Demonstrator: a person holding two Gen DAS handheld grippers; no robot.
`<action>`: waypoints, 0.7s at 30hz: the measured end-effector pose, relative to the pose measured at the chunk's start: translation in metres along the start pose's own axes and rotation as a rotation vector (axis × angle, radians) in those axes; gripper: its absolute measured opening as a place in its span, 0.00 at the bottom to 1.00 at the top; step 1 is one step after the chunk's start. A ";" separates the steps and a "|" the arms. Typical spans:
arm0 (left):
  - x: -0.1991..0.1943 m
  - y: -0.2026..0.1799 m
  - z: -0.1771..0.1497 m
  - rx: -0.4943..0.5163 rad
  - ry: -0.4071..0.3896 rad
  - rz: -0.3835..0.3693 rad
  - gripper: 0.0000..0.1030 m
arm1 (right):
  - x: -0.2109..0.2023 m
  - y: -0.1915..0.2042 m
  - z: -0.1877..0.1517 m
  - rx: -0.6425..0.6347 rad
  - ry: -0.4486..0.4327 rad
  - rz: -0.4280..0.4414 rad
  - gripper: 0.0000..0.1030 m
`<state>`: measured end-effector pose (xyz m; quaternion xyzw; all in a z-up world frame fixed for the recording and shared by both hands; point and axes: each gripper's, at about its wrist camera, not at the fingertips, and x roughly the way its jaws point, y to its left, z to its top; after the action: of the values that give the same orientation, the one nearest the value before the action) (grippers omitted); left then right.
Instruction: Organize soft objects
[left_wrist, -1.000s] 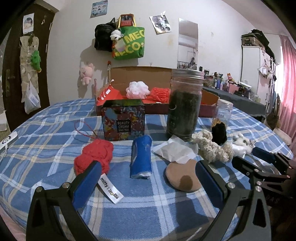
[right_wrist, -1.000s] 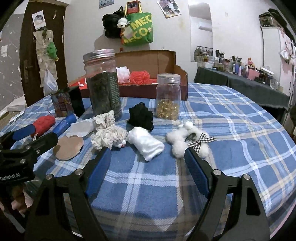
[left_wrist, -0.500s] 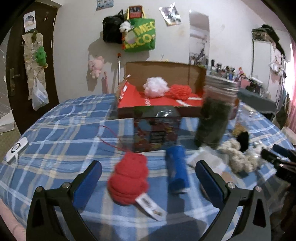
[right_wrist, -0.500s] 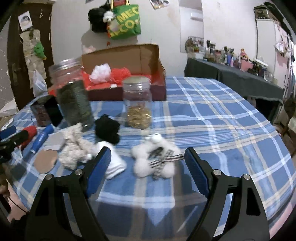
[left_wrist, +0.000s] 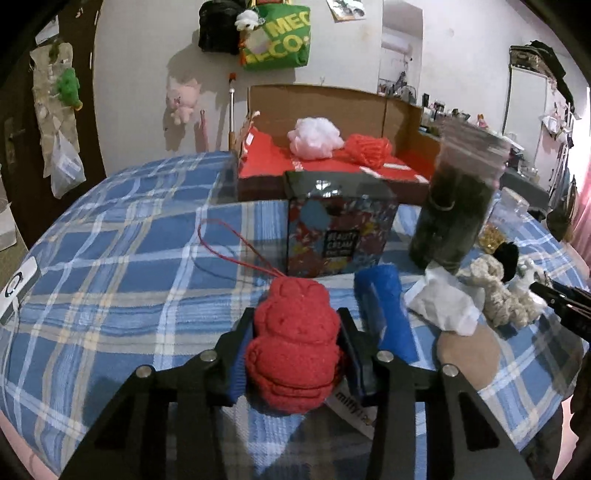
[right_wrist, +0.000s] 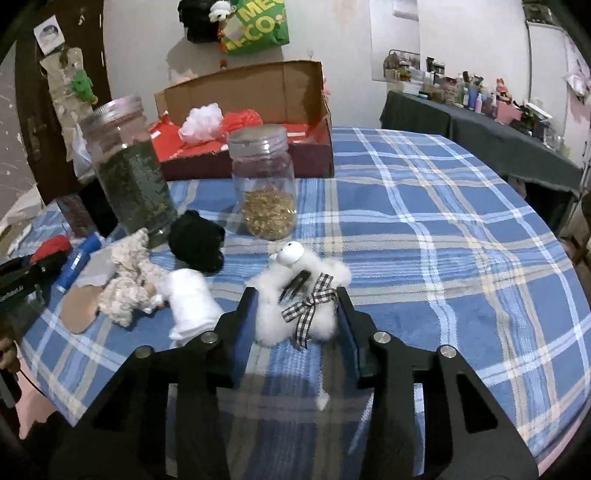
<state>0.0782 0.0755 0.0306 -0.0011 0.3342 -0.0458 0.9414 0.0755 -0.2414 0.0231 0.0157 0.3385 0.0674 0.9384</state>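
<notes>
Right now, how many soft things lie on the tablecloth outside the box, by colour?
Red: 1, knitted toy
Blue: 1, bundle
White: 3, cloth, sock roll, fluffy toy
Cream: 1, woolly toy
Black: 1, pompom
Tan: 1, pad
Total: 8

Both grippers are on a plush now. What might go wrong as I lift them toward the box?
1. The red plush trails a thin loop across the cloth toward the printed carton; it may snag there.
2. Two jars stand between the white plush and the box; a low carry might topple one.
3. The right gripper pinches fluffy fur and a ribbon, so its hold may slip.
</notes>
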 end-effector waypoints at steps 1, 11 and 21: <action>-0.004 -0.002 0.001 0.009 -0.011 -0.007 0.43 | -0.002 0.001 0.001 0.001 -0.006 0.006 0.37; -0.026 -0.043 0.014 0.079 -0.072 -0.139 0.43 | -0.024 0.030 0.012 -0.019 -0.072 0.145 0.37; -0.018 -0.077 0.020 0.121 -0.055 -0.231 0.43 | -0.021 0.065 0.012 -0.065 -0.062 0.246 0.37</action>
<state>0.0696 -0.0006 0.0600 0.0161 0.3025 -0.1740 0.9370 0.0597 -0.1798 0.0501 0.0288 0.3023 0.1922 0.9332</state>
